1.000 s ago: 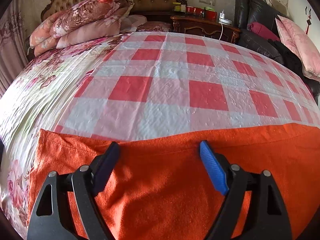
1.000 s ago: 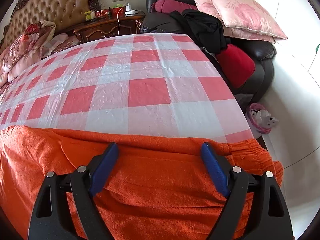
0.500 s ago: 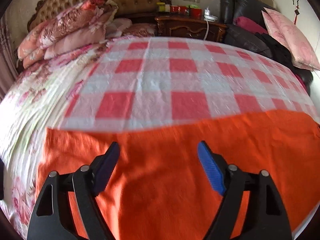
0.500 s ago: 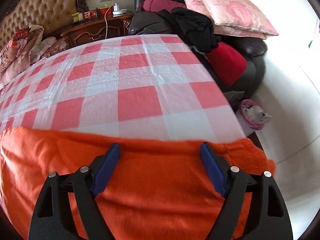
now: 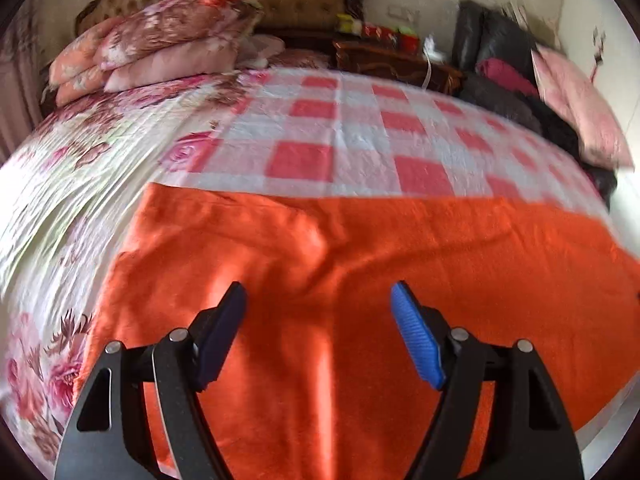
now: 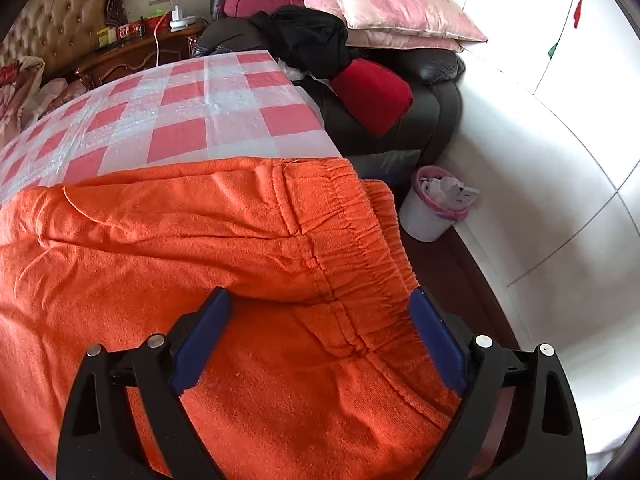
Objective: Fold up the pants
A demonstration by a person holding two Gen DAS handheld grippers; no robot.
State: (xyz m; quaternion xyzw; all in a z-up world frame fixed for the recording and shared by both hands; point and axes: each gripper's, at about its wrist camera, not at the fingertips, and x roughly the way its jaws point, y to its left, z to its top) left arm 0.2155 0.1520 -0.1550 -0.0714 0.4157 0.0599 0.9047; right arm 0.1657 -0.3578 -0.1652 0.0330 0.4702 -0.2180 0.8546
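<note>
Left tool (image 5: 318,300) hangs over the orange pants (image 5: 360,264), jaws closing on nothing; right tool (image 6: 320,312) is opening above the elastic waistband (image 6: 356,248), gripping nothing. Pants lie spread along the bed's near edge, the checkered sheet (image 5: 352,140) beyond.

The bed (image 5: 60,184) carries a red-checked sheet (image 5: 360,136), orange pants (image 6: 168,240) and folded floral quilts (image 5: 160,44).
</note>
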